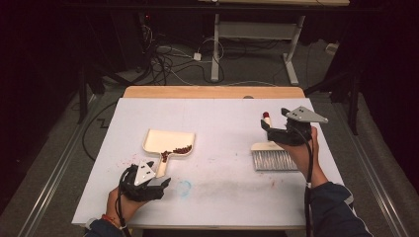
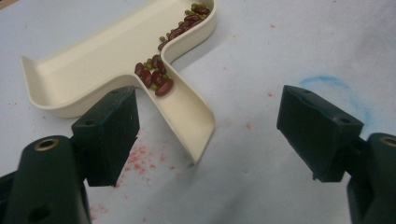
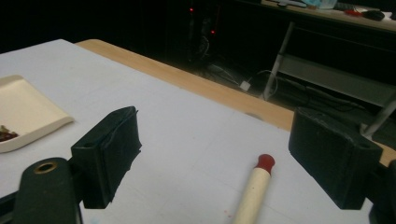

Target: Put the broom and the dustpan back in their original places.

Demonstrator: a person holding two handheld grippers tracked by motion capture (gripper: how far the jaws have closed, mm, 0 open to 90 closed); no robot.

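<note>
High view: cream dustpan (image 1: 165, 140) holds red beans (image 1: 180, 149).

Lying flat on the table: cream dustpan (image 1: 168, 140) holding red beans (image 1: 177, 150), and well apart, cream red-tipped brush (image 1: 272, 153).

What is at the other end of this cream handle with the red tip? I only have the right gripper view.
Observer: A brush with grey bristles; it lies flat on the table, bristles toward the person.
Operator: And the cream tray at my left edge, what is it?
Observer: A dustpan, with red beans and a few small green ones gathered where its pan meets its handle.
Operator: Is the other hand holding it?
Observer: No. The left tool is open, its jaws wide on either side of the handle's end and not pressing on it.
</note>
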